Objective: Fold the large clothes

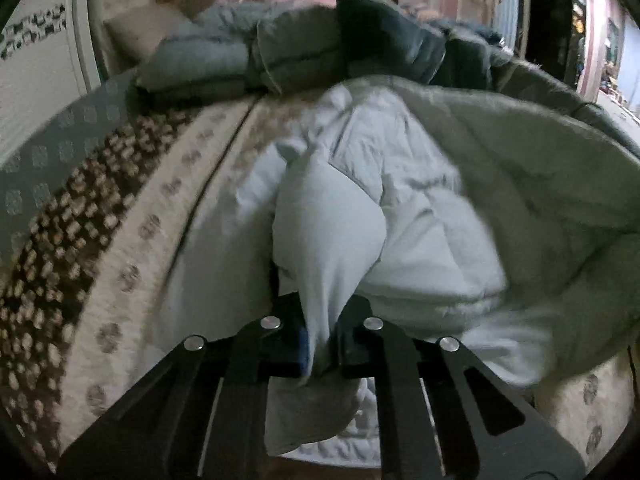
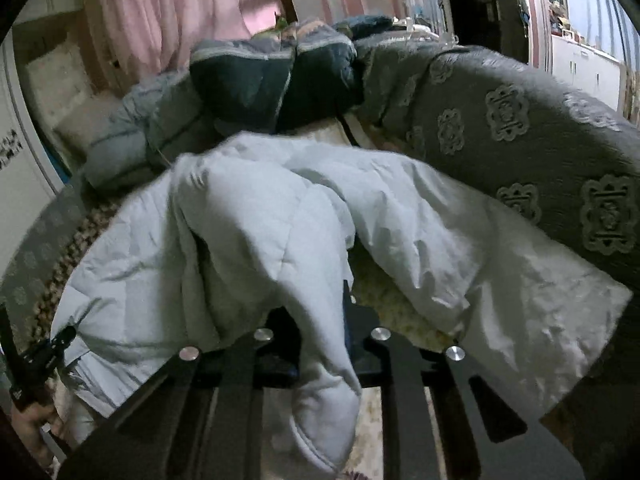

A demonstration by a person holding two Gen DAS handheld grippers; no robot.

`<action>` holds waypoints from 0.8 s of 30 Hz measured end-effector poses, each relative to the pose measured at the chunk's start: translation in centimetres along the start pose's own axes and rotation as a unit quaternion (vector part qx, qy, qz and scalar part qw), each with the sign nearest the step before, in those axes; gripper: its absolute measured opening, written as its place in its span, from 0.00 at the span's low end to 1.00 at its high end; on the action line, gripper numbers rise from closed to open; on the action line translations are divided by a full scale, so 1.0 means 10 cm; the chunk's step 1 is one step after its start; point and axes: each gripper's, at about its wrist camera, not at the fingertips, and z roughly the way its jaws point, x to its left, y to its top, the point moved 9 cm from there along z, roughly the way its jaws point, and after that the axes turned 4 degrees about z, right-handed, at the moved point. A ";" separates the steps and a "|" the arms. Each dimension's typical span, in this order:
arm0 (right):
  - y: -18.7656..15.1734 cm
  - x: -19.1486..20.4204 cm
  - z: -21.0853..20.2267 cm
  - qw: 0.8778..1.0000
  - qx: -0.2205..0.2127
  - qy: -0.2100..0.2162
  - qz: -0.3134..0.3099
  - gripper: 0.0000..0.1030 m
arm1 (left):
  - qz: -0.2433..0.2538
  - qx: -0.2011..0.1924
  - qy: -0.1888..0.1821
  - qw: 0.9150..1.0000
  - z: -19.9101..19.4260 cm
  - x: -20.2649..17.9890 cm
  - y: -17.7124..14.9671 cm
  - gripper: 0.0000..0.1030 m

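Note:
A large pale blue-white padded garment point(image 1: 400, 216) lies crumpled on a bed. My left gripper point(image 1: 320, 344) is shut on a fold of it, which rises between the jaws and hangs below them. In the right wrist view the same garment point(image 2: 248, 216) spreads across the bed. My right gripper point(image 2: 324, 344) is shut on another fold, with a sleeve-like end hanging down in front. The left gripper point(image 2: 44, 356) and the hand holding it show at the far left edge there.
The bed has a patterned cover point(image 1: 120, 208) in brown, cream and grey. A pile of dark and grey-blue quilts point(image 2: 272, 80) lies at the back. A grey blanket with medallions point(image 2: 520, 140) lies at the right. Pink curtains point(image 2: 180, 8) hang behind.

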 end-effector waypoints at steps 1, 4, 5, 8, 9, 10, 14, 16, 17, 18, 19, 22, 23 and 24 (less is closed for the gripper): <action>0.01 -0.04 -0.09 1.000 0.000 0.010 0.012 0.14 | 0.001 -0.007 0.001 1.000 -0.16 0.05 0.02 0.07; 0.00 -0.22 -0.32 0.999 0.001 0.026 0.042 0.14 | -0.015 -0.022 0.008 1.000 -0.50 0.26 0.06 0.07; -0.02 -0.31 -0.44 0.998 0.002 0.034 0.055 0.14 | -0.018 -0.027 0.012 0.999 -0.61 0.32 0.04 0.07; -0.11 -0.49 -0.69 0.996 0.010 0.045 0.072 0.14 | -0.008 -0.031 0.012 0.999 -0.93 0.40 -0.04 0.07; -0.16 -0.54 -0.73 0.996 0.015 0.045 0.070 0.14 | -0.003 -0.032 0.010 0.999 -1.04 0.42 -0.08 0.07; -0.24 -0.59 -0.80 0.996 0.025 0.049 0.067 0.14 | 0.006 -0.032 0.006 0.999 -1.13 0.39 -0.15 0.07; -0.58 -0.74 -0.91 0.995 0.070 0.048 0.050 0.14 | 0.015 -0.012 -0.013 1.000 -1.35 0.38 -0.46 0.08; -0.83 -0.84 -0.98 0.993 0.100 0.044 0.052 0.14 | 0.024 0.004 -0.020 1.000 -1.46 0.37 -0.66 0.08; -0.92 -0.89 -1.02 0.992 0.109 0.044 0.054 0.14 | 0.028 0.010 -0.023 0.999 -1.45 0.33 -0.71 0.08; -1.00 -0.92 -1.05 0.991 0.116 0.042 0.054 0.14 | 0.031 0.014 -0.026 0.999 -1.42 0.26 -0.72 0.08; -1.08 -0.95 -1.11 0.990 0.121 0.041 0.053 0.14 | 0.034 0.019 -0.031 0.999 -1.50 0.24 -0.81 0.08; -1.23 -1.00 -1.37 0.992 0.117 0.030 0.047 0.14 | 0.040 0.018 -0.044 0.998 -1.78 0.23 -1.01 0.08; -1.26 -1.01 -1.48 0.992 0.114 0.030 0.048 0.14 | 0.039 0.018 -0.049 0.998 -1.86 0.23 -1.04 0.08; -1.29 -1.02 -1.57 0.992 0.115 0.031 0.050 0.14 | 0.042 0.019 -0.052 0.998 -1.97 0.24 -1.11 0.09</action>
